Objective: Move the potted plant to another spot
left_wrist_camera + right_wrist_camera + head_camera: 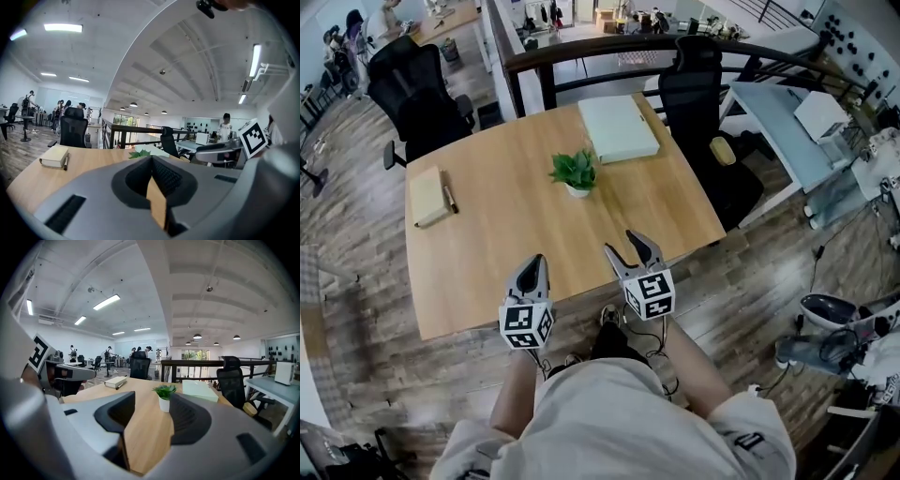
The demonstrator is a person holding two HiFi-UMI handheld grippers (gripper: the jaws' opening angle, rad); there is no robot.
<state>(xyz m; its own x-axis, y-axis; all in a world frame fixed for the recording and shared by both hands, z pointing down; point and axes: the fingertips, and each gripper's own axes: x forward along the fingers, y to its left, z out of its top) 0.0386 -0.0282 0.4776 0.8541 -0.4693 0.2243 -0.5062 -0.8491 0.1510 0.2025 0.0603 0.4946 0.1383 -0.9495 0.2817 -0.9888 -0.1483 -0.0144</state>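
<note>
The small green plant in a white pot [575, 174] stands mid-way along the light wooden table [497, 253], well ahead of both grippers; the left gripper [535, 262] has its jaws together, the right gripper [623, 246] has them apart, both empty

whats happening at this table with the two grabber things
A person stands at the near edge of a light wooden table, a grey two-jaw gripper in each hand. The left gripper has its jaws together. The right gripper has its jaws apart and empty, pointing toward the small green plant in a white pot, which sits mid-table, not yet touched. A tan notebook with a pen lies to the left, a pale green flat case at the far edge.
</note>
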